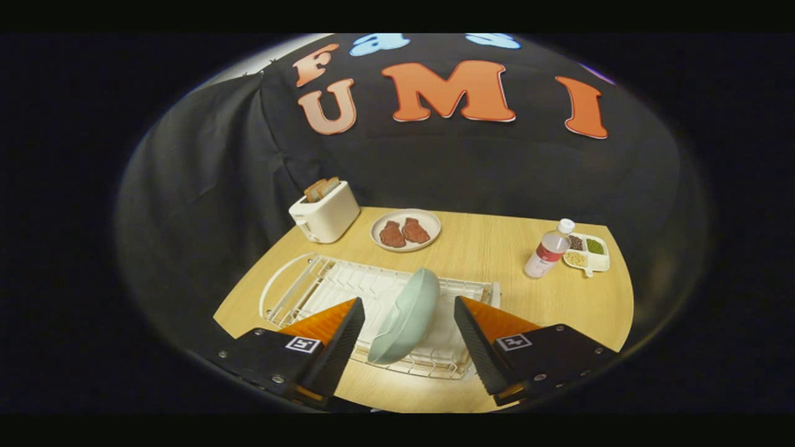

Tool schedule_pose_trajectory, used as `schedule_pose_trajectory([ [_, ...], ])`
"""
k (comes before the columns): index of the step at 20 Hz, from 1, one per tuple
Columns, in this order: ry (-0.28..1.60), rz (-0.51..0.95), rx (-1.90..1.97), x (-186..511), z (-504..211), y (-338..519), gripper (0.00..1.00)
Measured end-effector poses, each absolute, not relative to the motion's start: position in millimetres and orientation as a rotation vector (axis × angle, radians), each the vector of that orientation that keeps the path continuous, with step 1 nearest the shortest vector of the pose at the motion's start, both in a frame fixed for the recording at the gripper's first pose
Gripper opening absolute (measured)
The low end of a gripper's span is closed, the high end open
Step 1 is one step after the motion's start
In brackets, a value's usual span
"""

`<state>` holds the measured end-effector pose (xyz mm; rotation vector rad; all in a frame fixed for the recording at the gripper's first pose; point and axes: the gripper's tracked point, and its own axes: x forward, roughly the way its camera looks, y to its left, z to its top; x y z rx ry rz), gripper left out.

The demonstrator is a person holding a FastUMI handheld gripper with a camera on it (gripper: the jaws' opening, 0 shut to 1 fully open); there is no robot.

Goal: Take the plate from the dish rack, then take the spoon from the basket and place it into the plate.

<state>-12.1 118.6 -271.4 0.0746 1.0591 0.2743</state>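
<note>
A pale green plate (405, 316) stands on its edge in the white dish rack (323, 282) on the wooden table. My gripper (408, 313) is open and hangs over the rack. The plate sits in the gap between the two fingers, and neither finger touches it. The left finger (338, 341) and the right finger (475, 338) flank the plate's rim with some space on each side. Part of the rack's near side is hidden behind the fingers.
A white toaster (324, 214) with bread slices stands at the table's back left. Beside it is a plate with two brown pieces of food (405, 231). At the far right stand a clear bottle (548, 249) and a divided snack dish (588, 251).
</note>
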Motion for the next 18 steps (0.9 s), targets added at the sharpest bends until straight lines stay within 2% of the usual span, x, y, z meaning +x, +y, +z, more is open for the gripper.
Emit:
schedule_pose_trajectory([
  [5,1.185,0.260,0.064,-14,-304,122,0.74],
  [11,1.311,0.214,0.094,-11,-328,123,0.47],
  [13,1.350,0.184,0.072,-11,-331,117,0.43],
  [18,1.428,0.091,0.072,-12,-332,107,0.27],
])
